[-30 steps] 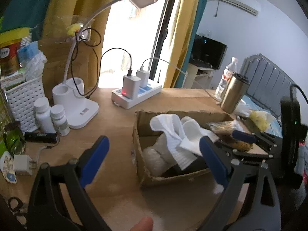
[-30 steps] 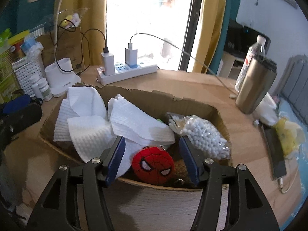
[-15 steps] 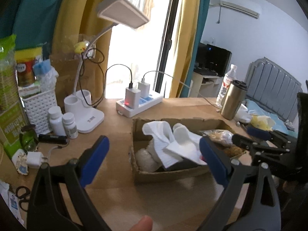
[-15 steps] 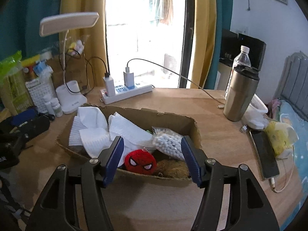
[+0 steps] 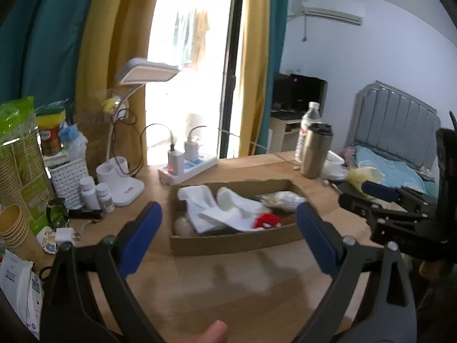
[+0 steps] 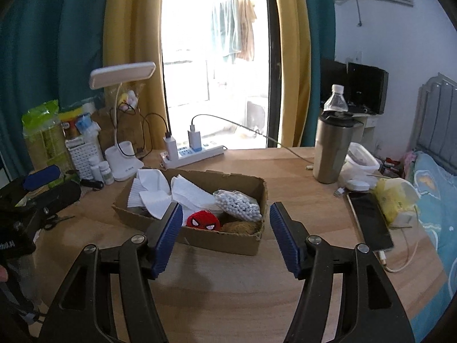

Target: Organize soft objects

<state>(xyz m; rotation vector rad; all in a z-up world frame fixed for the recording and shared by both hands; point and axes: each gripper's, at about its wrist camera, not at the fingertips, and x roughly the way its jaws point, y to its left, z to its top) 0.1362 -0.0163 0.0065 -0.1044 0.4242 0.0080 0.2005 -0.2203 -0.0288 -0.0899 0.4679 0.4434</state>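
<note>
Both our grippers hang over bare desk point(image 6: 228, 300), nothing in either: the left gripper point(image 5: 228, 237) gapes wide, the right gripper point(image 6: 225, 237) sits about half spread. Just past them is the box point(image 6: 222, 243) with the soft stuff in it: white cloths point(image 6: 185, 191), red plush point(image 6: 203, 221), bag of cotton balls point(image 6: 238, 204). Behind that: power strip point(image 6: 197, 151), lamp point(image 6: 122, 77), steel tumbler point(image 6: 331, 154).

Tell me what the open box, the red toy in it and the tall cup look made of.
Box: brown corrugated cardboard, matte, with ragged torn edges.
Red toy: seemingly plush or knitted fabric, with a fuzzy surface.
Tall cup: likely brushed stainless steel, with a dull sheen and a dark lid.
</note>
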